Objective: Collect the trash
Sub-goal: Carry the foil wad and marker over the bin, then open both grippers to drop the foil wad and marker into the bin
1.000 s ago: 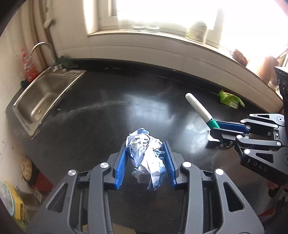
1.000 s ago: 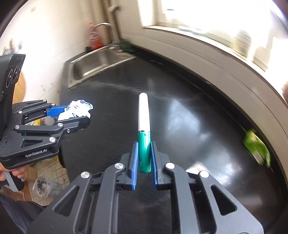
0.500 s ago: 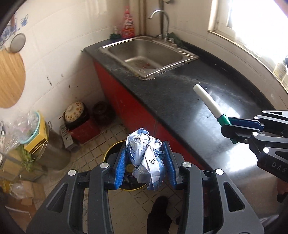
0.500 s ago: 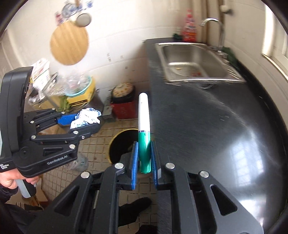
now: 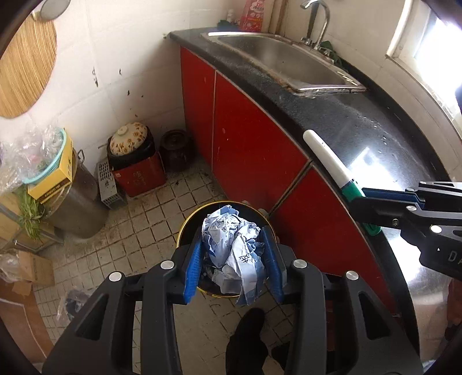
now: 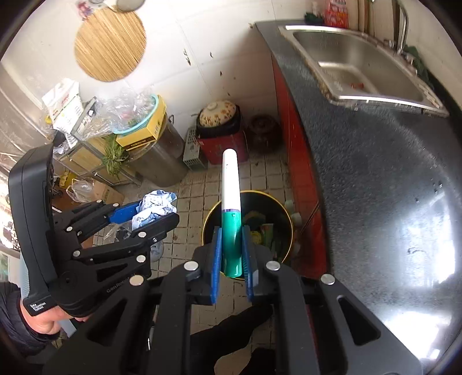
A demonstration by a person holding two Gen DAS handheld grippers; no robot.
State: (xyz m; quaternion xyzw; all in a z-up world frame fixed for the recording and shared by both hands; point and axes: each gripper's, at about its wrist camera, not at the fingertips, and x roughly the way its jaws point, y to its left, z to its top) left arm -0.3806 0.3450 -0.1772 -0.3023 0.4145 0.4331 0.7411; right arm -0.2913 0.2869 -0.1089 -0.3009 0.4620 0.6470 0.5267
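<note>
Both grippers hold something. Between its blue pads, the left gripper (image 5: 234,259) is closed on a crumpled ball of white and blue paper (image 5: 235,245), and the jaws stand only as wide as the paper ball. From the left wrist camera the paper hangs in front of the open mouth of a round black trash bin (image 5: 184,230) with a yellow rim, which stands on the tiled floor (image 5: 150,230). In the right wrist view, however, this gripper (image 6: 156,210) and its paper (image 6: 154,207) appear to the left of the bin (image 6: 212,213), over the tiles, so I cannot tell if the paper is exactly above the opening.

The right gripper (image 6: 232,256) is closed narrowly on the green part of a white and green marker (image 6: 231,202), which points forward, away from the jaws. In its own view the marker lies across the bin's opening. From the left wrist camera the same gripper (image 5: 361,207) comes in from the right side, and the marker (image 5: 326,158) is seen before the front edge of the black countertop (image 5: 361,115).

Inside the bin some yellow and green trash (image 6: 260,228) is visible. The bin stands just beside the red cabinet doors (image 5: 245,135) under the countertop. Further along the countertop a steel sink (image 5: 283,60) with a faucet (image 5: 320,20) is set in. Against the white wall (image 5: 130,57) stand a red box (image 5: 141,176) with a flowered lid on top, a dark pot (image 5: 176,150) and a metal drum (image 5: 78,202).
</note>
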